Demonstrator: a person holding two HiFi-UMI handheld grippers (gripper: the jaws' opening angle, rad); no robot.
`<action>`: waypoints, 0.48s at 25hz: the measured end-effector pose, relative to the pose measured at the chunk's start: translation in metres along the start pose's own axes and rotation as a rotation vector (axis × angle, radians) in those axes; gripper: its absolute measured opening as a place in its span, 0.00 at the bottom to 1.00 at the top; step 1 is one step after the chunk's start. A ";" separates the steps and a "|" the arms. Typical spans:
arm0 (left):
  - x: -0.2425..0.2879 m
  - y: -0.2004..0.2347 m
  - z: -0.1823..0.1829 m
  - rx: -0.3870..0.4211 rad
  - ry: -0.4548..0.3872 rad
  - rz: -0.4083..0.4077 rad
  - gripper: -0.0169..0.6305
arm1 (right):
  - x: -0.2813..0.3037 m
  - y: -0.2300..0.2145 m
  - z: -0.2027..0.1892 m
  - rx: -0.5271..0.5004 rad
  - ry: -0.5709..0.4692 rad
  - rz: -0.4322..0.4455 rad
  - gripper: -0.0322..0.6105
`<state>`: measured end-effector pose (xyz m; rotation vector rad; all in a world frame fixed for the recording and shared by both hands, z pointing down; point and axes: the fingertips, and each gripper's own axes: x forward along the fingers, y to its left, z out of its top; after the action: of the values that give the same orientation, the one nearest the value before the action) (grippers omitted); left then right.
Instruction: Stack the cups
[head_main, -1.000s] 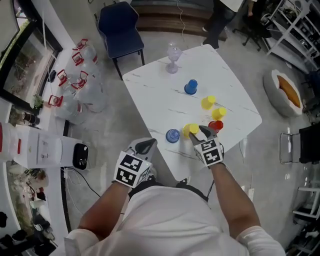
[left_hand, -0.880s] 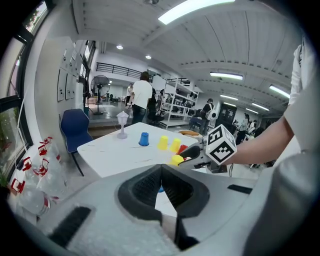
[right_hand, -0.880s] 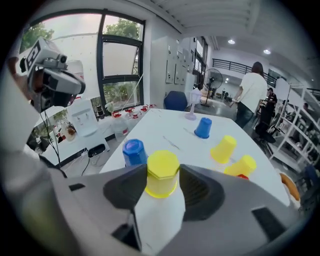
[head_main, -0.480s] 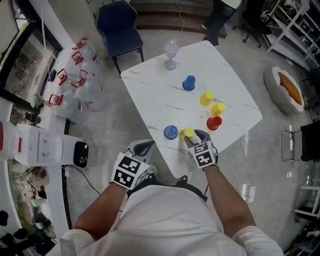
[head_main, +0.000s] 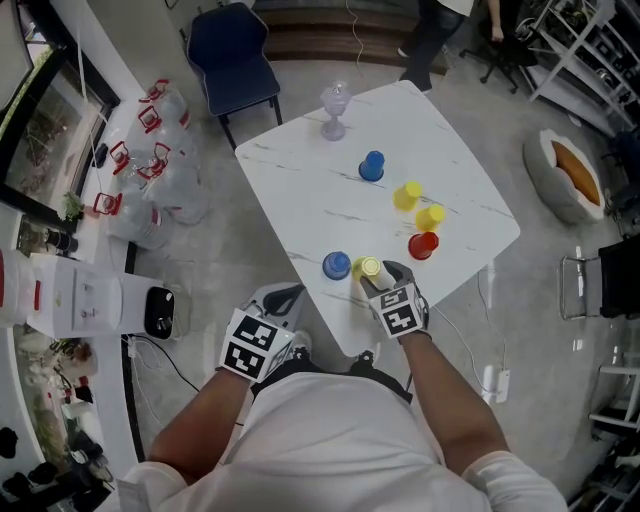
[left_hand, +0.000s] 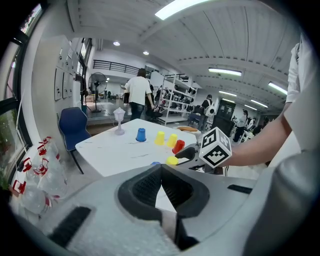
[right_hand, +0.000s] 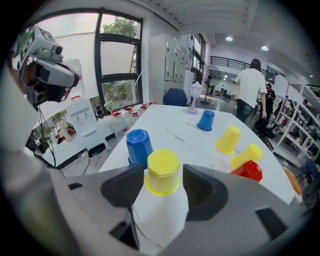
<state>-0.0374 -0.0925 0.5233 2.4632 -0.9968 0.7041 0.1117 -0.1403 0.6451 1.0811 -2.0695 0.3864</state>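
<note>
Cup (right_hand: 161, 172) inside hand-held gripper (right_hand: 163, 186), jaws just opened.

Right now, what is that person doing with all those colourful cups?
A person is working on the cups with a claw in each hand. The right claw has just been opening around an upside-down yellow cup, which stands on the white table right beside a blue cup. The left claw is shut and holds nothing.
</note>
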 end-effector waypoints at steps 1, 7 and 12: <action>0.001 0.000 0.000 -0.001 0.001 0.000 0.04 | -0.004 0.000 0.002 0.001 -0.012 -0.001 0.44; 0.011 -0.002 0.005 -0.008 -0.004 -0.010 0.04 | -0.046 -0.027 0.007 0.073 -0.111 -0.059 0.39; 0.018 -0.006 0.011 0.005 -0.005 -0.015 0.04 | -0.055 -0.110 -0.021 0.190 -0.060 -0.208 0.40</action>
<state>-0.0185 -0.1036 0.5233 2.4750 -0.9786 0.6964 0.2288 -0.1629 0.6104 1.4233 -1.9774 0.4577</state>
